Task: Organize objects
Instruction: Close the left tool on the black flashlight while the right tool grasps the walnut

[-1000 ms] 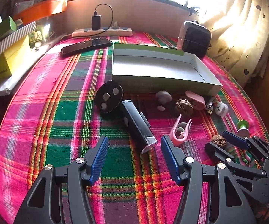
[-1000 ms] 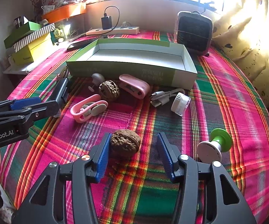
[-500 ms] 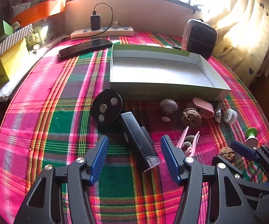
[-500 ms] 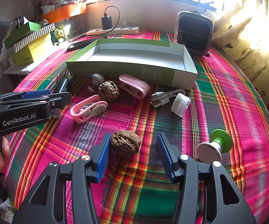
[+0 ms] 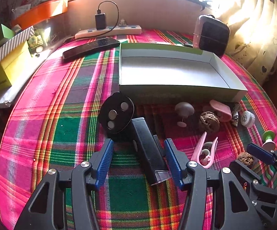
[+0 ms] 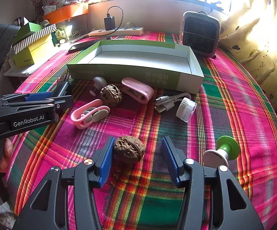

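While left gripper closes, pads clear of black case between them | two walnuts, one box ahead | right gripper open around one walnut, left pad touching; cable shows plainly here only

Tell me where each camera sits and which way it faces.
Left wrist: on the left tool, angled down over a black flashlight between its closing jaws; the right tool shows at right.
Right wrist: on the right tool, angled down at a walnut between open jaws; the left tool and fingers show at left.
Shared: green box, plaid cloth.
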Available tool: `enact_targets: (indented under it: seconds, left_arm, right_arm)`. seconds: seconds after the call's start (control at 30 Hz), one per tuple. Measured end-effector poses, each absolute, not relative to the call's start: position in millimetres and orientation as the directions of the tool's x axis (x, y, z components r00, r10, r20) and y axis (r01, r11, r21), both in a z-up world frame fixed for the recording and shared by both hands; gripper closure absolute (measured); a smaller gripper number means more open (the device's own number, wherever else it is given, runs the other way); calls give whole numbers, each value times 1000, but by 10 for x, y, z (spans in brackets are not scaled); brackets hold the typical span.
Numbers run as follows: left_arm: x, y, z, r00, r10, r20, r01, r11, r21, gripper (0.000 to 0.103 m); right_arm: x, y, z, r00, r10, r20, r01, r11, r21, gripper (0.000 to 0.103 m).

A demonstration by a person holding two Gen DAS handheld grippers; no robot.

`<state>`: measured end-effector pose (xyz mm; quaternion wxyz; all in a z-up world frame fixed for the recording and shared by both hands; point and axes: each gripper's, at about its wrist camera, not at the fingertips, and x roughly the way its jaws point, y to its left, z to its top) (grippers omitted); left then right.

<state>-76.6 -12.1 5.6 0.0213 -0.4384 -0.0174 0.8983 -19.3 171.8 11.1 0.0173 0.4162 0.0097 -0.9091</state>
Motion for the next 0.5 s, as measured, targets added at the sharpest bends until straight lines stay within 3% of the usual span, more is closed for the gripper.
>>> enact_targets:
  seconds: [0.5]
  left_arm:
    - [-789, -191, 54, -624, 39, -780, -24, -999, -30, 70]
  right_arm:
    - [-252, 1717, 112, -649, -14, -761, 33, -999, -9, 52]
